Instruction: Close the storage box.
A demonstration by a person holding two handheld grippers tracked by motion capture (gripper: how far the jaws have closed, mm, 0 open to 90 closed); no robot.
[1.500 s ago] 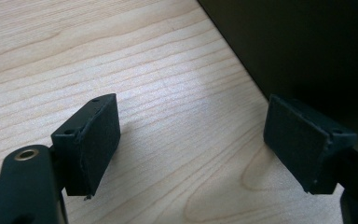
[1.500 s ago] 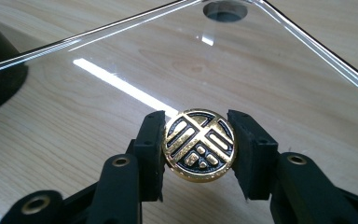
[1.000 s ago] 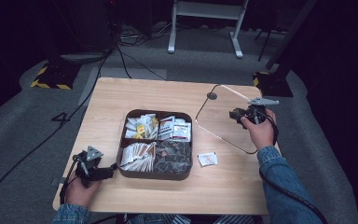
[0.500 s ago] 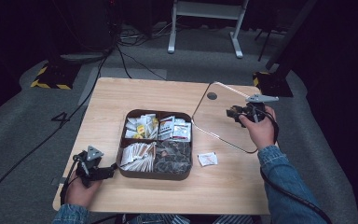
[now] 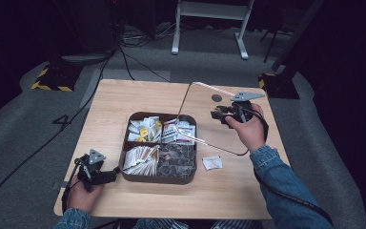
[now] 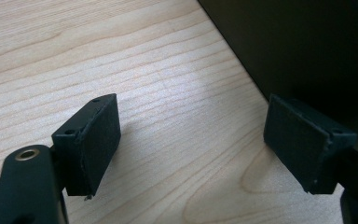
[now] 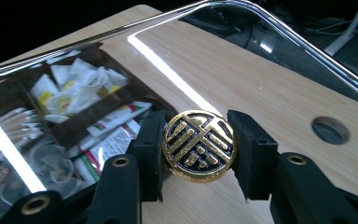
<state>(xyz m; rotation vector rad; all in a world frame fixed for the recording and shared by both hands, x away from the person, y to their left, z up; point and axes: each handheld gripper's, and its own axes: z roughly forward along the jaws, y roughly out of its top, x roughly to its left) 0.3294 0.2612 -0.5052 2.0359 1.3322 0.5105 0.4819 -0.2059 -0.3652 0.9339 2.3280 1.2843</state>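
left gripper rests on the table beside the tray, jaws wide apart with nothing between. farther off, the right gripper pinches the gold knob of the clear lid, held tilted above the tray's right side.

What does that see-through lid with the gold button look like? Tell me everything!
The clear, glass-like rectangular lid has rounded corners and a shiny edge. At its middle sits a round gold-and-black patterned knob. The right hand-held gripper pinches that knob from both sides. The lid is lifted and tilted above the wooden table, one corner reaching over the dark brown compartment tray of packets. You can see the packets through it.
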